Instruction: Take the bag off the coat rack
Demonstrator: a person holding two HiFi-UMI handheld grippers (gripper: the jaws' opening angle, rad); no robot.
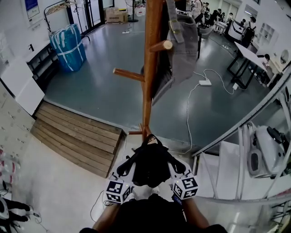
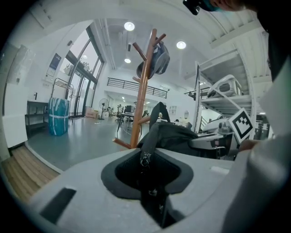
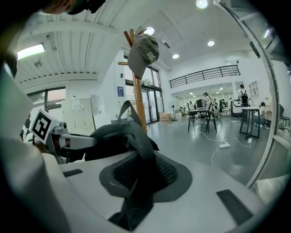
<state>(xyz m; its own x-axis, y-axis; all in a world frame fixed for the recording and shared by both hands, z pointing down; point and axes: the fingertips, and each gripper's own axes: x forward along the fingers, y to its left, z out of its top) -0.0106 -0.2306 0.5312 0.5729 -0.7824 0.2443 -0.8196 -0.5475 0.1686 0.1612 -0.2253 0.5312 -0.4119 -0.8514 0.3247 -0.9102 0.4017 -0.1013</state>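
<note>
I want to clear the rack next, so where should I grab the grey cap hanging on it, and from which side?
Probably pinch the grey cap by its loose crown fabric, coming from the side away from the coat rack pole: it hangs free there by its buckled strap, so lifting upward should unhook it.

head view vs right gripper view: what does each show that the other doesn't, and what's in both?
Head view only: the blue wrapped bundle by the wall and the slatted wooden step.
Right gripper view only: round ceiling lights, the upper-floor railing, and the right gripper shut on the bag's black strap.
Both: the tall wooden coat rack, the black fabric bag held between the two grippers, the grey cap hanging on the rack, and the white power strip on the floor.
</note>
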